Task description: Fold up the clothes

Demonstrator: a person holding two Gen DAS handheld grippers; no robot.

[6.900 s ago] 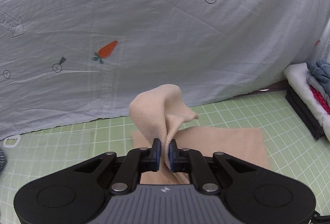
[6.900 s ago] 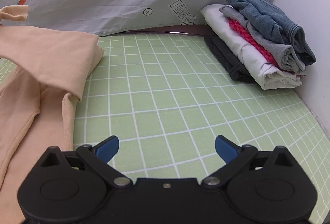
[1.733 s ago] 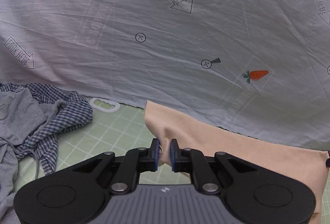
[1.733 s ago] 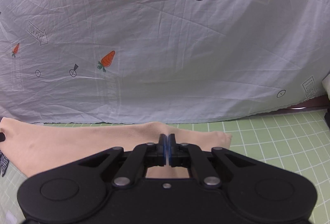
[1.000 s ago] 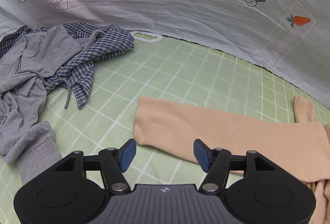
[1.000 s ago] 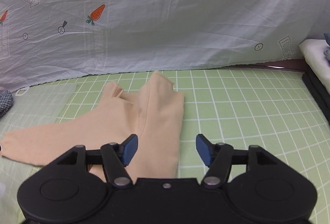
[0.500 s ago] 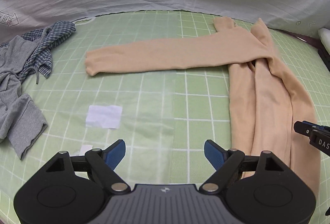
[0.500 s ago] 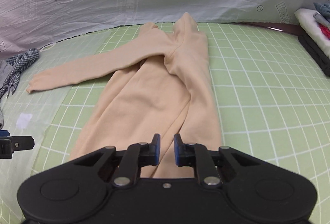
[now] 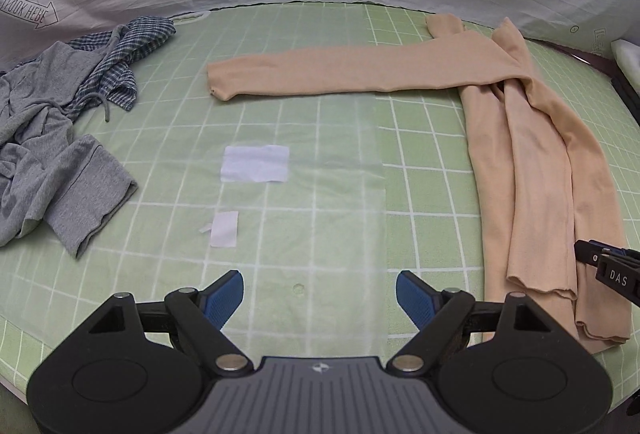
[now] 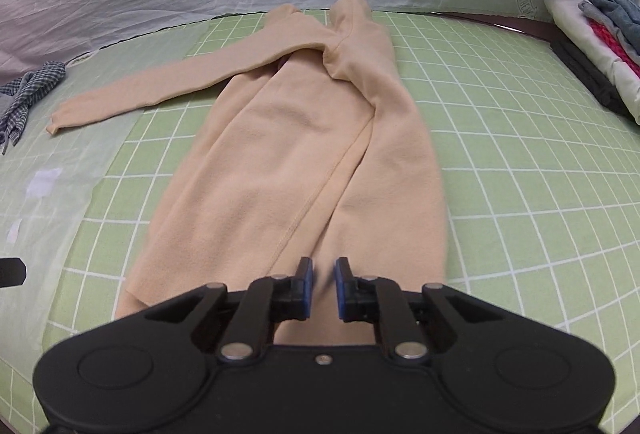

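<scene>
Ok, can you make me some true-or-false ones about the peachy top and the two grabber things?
1. The peach top lies on the green grid mat. True.
2. The left gripper is squeezing the top. False: it is wide open over bare mat, with nothing between its fingers.
3. One sleeve of the top stretches out sideways toward the grey and checked clothes. True.
4. The right gripper is over the top's collar. False: it is at the hem end, its blue fingers close together with a small gap showing.
5. A stack of folded clothes sits at the right edge of the mat. True.
</scene>
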